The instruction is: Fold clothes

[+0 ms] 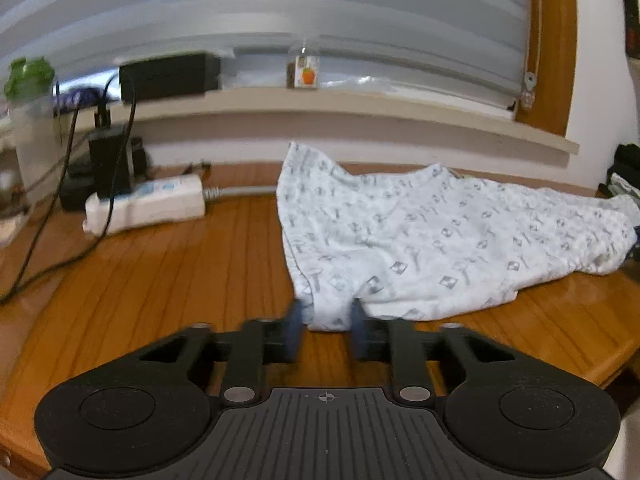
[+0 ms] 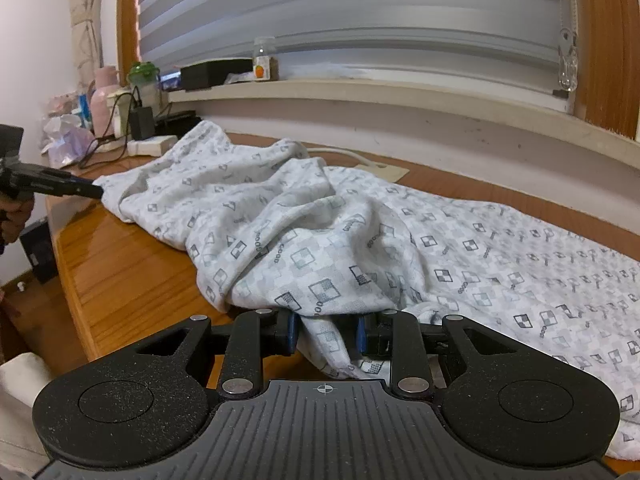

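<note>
wooden tabletop (image 1: 168,280) under a window sill with blinds, power strip (image 1: 146,204) at the back left. white patterned garment (image 2: 360,240) lies rumpled across the table. left gripper (image 1: 326,334) has a corner of it between its blue pads, which look clamped on the cloth, though the frame is blurred. right gripper (image 2: 328,334) is clamped on a bunched fold at the near edge.

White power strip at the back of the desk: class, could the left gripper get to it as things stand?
Probably not at once: the left gripper has a corner of the patterned garment between its fingers. Otherwise bare desk leads to the power strip.
</note>
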### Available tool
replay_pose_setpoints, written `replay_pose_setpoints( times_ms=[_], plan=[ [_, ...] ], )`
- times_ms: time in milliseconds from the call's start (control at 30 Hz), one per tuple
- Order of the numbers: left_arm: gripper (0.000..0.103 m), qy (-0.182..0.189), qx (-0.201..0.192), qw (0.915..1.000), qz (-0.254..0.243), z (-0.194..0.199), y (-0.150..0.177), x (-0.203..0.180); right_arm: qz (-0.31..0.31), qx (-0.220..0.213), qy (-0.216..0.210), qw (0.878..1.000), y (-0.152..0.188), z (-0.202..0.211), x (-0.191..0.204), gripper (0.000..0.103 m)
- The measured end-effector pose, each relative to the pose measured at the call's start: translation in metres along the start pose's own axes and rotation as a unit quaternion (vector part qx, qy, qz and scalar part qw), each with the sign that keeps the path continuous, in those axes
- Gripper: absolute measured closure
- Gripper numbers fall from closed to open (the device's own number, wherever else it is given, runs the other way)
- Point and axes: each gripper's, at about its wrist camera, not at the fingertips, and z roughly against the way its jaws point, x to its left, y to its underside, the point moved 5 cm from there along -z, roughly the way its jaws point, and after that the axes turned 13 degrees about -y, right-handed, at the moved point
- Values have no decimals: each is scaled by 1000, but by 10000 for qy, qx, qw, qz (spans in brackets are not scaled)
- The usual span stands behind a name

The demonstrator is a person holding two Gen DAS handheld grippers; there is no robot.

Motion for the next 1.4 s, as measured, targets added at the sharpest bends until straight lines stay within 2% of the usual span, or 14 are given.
replay_pose_setpoints(
  times_ms=[33, 100, 167, 300, 433, 533, 667, 733, 800, 967, 1067, 1200, 1267, 1400],
  plan=[
    [88, -90, -126, 9999, 48, 4, -5, 4, -26, -24, -25, 10000, 0, 1, -1, 76],
    [89, -231, -432, 9980, 400, 16, -21, 24, -77, -117, -129, 9998, -1, 5, -2, 97],
    [95, -372, -608, 9956, 608, 25, -33, 44, -126, -74, -255, 9996, -1, 10, -3, 98],
    [95, -368, -325, 9987, 153, 21, -33, 45, -132, -1, -580, 9982, -6, 28, 8, 98],
    [94, -224, 22, 9995, 215, 13, -17, 47, 54, 184, -1056, 9942, -1, 46, 29, 98],
    [85, -177, 204, 9990, 344, 11, -7, 52, 132, 343, -1231, 9917, 7, 49, 37, 97],
    [70, -354, -28, 9991, 235, 22, -21, 44, 17, 312, -1145, 9929, 9, 46, 32, 96],
    [59, -402, -209, 9990, 57, 27, -33, 32, -1, 268, -1038, 9942, 8, 46, 30, 93],
    [58, -342, -366, 9986, -179, 26, -45, 13, 19, 237, -974, 9950, 9, 46, 29, 92],
    [48, 300, -474, 9971, -520, 1, -67, -50, 83, 257, -908, 9955, 13, 45, 30, 89],
    [43, 834, -299, 9922, -881, -32, -78, -106, 27, 195, -872, 9960, 14, 45, 27, 88],
    [43, 1507, 81, 9791, -1361, -87, -90, -187, -64, 77, -783, 9969, 14, 43, 23, 82],
    [62, 1631, 288, 9711, -1717, -110, -90, -218, -37, 49, -755, 9971, 15, 41, 23, 82],
    [66, 1067, 412, 9684, -2216, -143, -87, -233, -67, 1, -730, 9973, 16, 40, 25, 82]
  ],
)
